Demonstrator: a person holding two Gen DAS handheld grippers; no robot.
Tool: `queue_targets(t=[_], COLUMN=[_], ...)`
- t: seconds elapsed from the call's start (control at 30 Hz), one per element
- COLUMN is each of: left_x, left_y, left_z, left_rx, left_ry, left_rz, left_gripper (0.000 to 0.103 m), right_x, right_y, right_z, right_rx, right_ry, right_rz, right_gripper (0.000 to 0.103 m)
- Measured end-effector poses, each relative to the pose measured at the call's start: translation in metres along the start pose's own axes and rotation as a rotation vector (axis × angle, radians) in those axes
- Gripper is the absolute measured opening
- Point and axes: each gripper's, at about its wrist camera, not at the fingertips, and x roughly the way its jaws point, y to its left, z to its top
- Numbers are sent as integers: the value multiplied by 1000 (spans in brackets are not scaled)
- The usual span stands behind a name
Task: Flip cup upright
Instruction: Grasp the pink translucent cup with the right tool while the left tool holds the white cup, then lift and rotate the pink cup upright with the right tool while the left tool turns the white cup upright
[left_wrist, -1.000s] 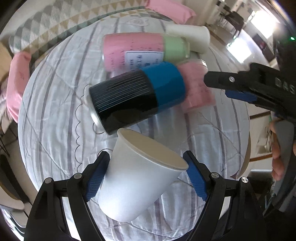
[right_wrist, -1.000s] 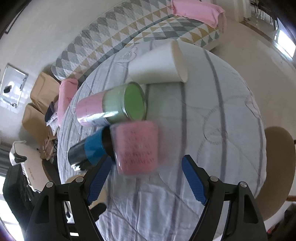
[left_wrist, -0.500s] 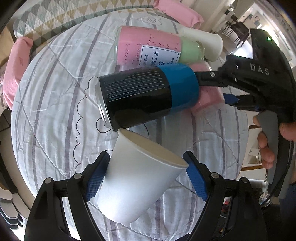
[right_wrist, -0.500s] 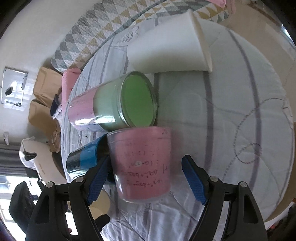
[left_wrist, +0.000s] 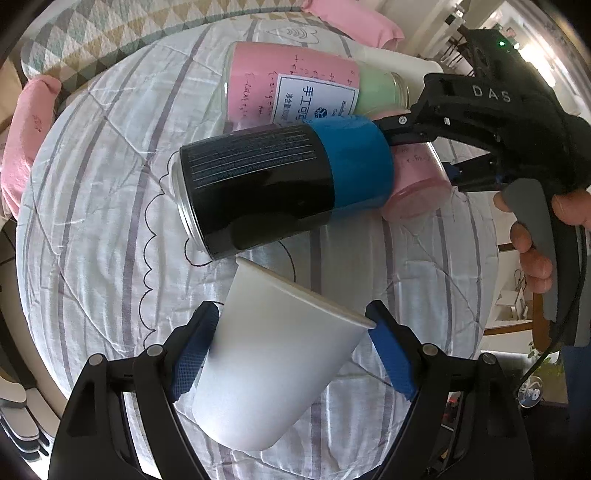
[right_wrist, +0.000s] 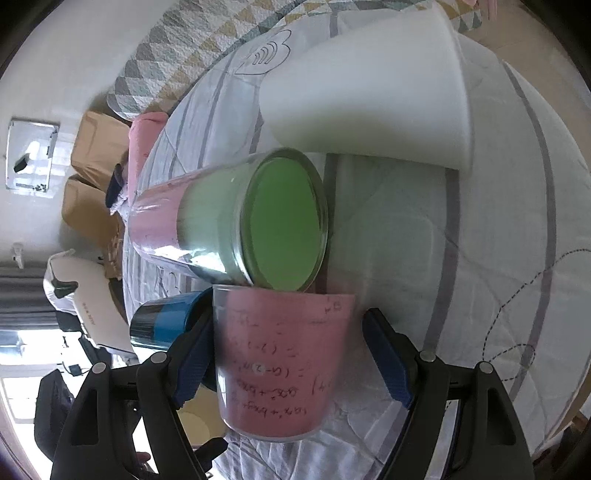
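Observation:
A white paper cup (left_wrist: 280, 354) lies tilted between the blue pads of my left gripper (left_wrist: 291, 347), rim pointing away; the pads touch its sides. A pink cup (right_wrist: 280, 358) with handwriting lies between the pads of my right gripper (right_wrist: 286, 354), which stand a little apart from it. The pink cup (left_wrist: 417, 181) and right gripper (left_wrist: 443, 147) also show in the left wrist view. A black and blue can (left_wrist: 280, 188), a pink and green jar (right_wrist: 236, 221) and a second white cup (right_wrist: 369, 96) lie on their sides.
All lie on a round table under a white striped quilted cloth (left_wrist: 92, 206). A patterned sofa with pink cushions (left_wrist: 26, 136) stands beyond the table. Cardboard boxes (right_wrist: 88, 173) sit on the floor.
My right gripper has moved forward, so the pink cup now sits between its pads. My left gripper has held the white cup steady while moving closer to the black and blue can.

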Motion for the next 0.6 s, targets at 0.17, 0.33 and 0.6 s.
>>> queue_targets(t=[0.17, 0.33, 0.6], left_x=[-3, -13, -33], left_y=[-3, -1, 12], left_z=[1, -3, -17], left_rx=[-8, -22, -84], left_ry=[-15, -72, -204], left_rz=[-22, -49, -141], left_gripper=[83, 83, 83], right_x=[-8, -26, -50], right_y=[-10, -11, -11], right_z=[-4, -28, -59], right_rx=[-2, -57, -155], right_ry=[-47, -136, -267], right_rz=[42, 48, 20], right_gripper=[74, 71, 71])
